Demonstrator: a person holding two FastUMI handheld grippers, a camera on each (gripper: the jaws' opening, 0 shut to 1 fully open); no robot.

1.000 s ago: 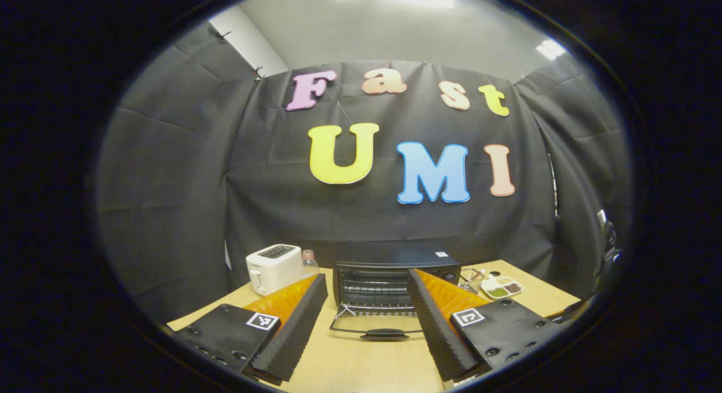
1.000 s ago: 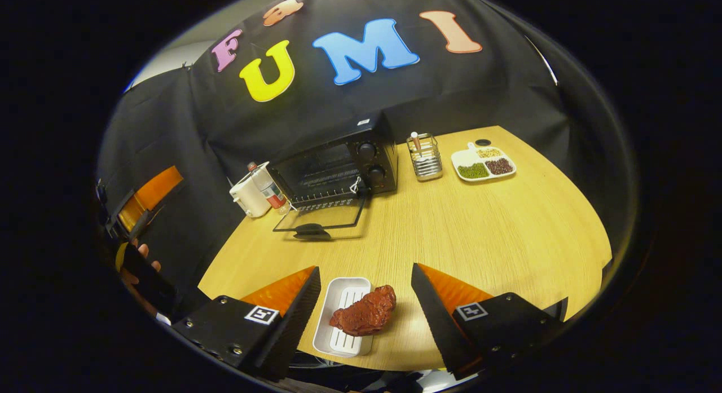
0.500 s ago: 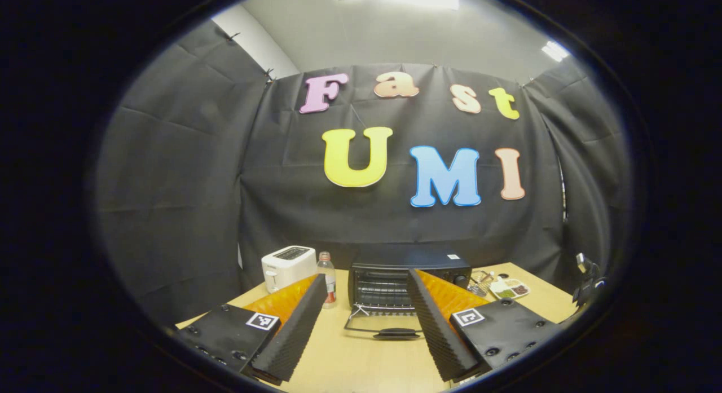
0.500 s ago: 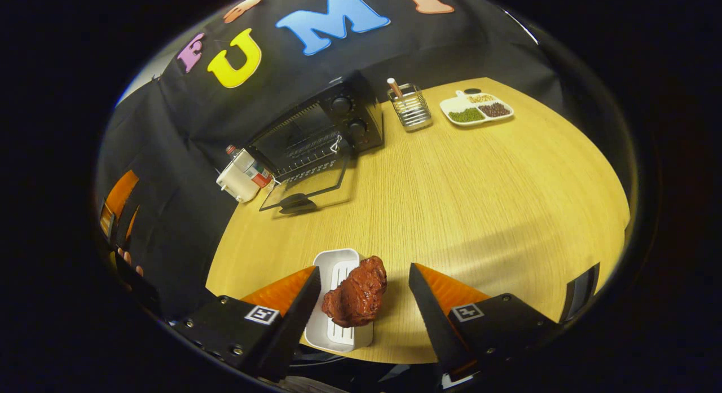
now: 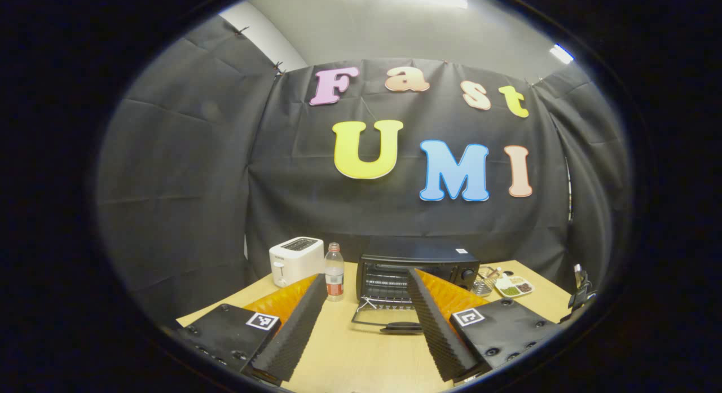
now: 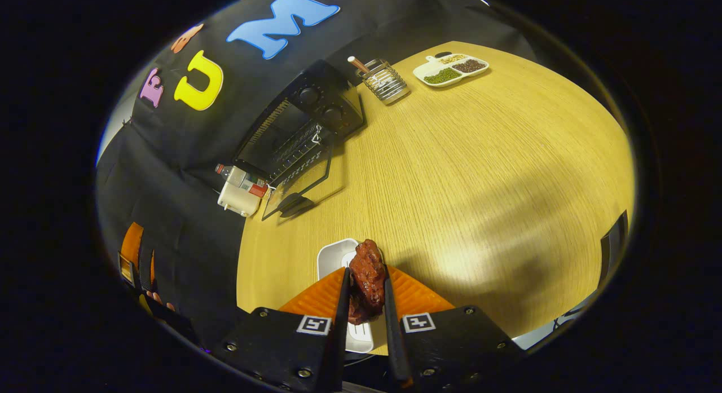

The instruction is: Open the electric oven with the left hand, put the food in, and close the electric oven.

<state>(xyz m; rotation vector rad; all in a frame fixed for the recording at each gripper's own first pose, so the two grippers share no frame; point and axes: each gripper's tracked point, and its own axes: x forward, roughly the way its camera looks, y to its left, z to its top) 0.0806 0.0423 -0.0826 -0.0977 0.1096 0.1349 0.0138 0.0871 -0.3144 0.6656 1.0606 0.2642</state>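
Right claw [image 6: 365,280] clamps meat [image 6: 366,274], hiding tray [image 6: 333,252] middle.

Your wooden worktop [image 6: 479,156] carries, ahead-left of your right gripper [image 6: 365,283], the oven [image 6: 304,119] with its door [image 6: 296,184] dropped flat, a toaster [image 6: 237,197] and bottle [image 6: 242,176] beyond it, a wire holder [image 6: 384,80] and divided dish [image 6: 450,70] far ahead, and a white tray [image 6: 333,255] just below.

Reddish-brown meat [image 6: 367,274], white tray [image 6: 334,252], black oven [image 5: 417,267], seemingly wood-grained tan table [image 6: 479,156].
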